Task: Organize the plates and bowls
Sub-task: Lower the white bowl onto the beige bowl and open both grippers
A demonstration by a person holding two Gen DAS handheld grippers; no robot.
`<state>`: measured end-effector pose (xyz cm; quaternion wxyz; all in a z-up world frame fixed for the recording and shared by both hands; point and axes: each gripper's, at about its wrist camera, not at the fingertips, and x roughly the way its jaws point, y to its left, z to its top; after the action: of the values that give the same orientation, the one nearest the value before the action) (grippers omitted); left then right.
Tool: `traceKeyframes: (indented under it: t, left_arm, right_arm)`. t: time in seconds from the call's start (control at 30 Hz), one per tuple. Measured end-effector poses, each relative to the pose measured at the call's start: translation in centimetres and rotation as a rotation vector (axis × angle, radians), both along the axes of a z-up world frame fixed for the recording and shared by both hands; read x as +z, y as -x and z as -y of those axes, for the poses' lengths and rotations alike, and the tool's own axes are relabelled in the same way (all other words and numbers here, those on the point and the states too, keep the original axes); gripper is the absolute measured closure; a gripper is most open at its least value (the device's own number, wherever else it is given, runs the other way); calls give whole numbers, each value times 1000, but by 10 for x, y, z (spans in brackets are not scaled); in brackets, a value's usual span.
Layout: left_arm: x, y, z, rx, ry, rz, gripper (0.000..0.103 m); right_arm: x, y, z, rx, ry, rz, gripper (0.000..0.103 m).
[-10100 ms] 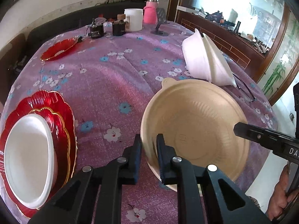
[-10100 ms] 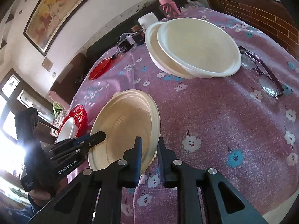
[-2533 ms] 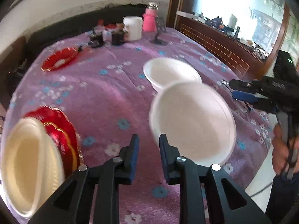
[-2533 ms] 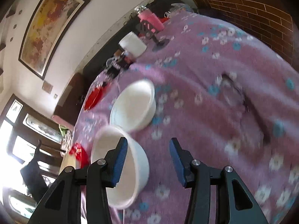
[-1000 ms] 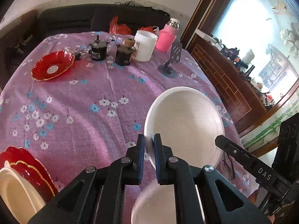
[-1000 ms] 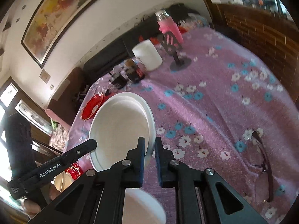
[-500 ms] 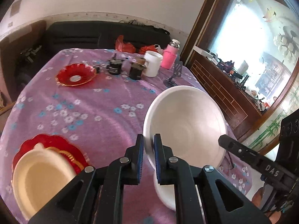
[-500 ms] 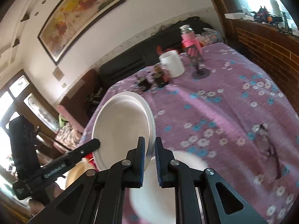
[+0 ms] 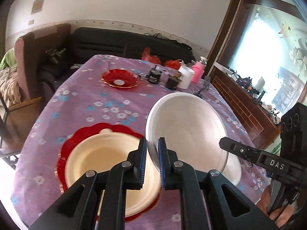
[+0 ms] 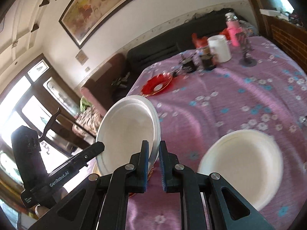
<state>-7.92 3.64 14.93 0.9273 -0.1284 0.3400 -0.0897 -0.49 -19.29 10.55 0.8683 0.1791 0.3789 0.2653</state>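
Observation:
A white bowl (image 9: 186, 134) hangs tilted above the purple flowered table (image 9: 92, 103). My left gripper (image 9: 152, 141) is shut on its near rim. From the other side my right gripper (image 10: 153, 143) is shut on the rim of that same white bowl (image 10: 128, 132); its black fingers (image 9: 239, 150) show at the right of the left wrist view. Just left of and below the held bowl, a cream bowl (image 9: 103, 163) rests on stacked red plates (image 9: 66, 149). A second white bowl (image 10: 241, 164) sits on the table to the right.
A small red plate (image 9: 120, 78) lies at the far side. Behind it stand dark jars (image 9: 154, 75), a white mug (image 9: 185, 77) and a pink bottle (image 9: 198, 70). A dark sofa and an armchair (image 9: 28, 61) stand beyond the table, a wooden cabinet (image 9: 241, 107) at the right.
Both grippers have carried the white bowl to the left, away from the second white bowl on the table. The cream bowl on the red plates now lies close beside it.

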Motion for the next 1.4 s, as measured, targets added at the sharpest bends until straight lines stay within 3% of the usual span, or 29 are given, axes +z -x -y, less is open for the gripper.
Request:
traceKeyframes:
  t: [0.6,0.9,1.4]
  left_arm:
    - [-37,14,-89,89,66,-72,93]
    - [-52,11,-97,95,58,-111,93]
    - [-53,12,-95,98,39,-113,93]
  right_arm:
    - [-21,-6,-92,135,48,-87,91]
    - [-39,-11,-106,162,82,-133,89]
    - [-40,-7,-108,175,98,-125,88]
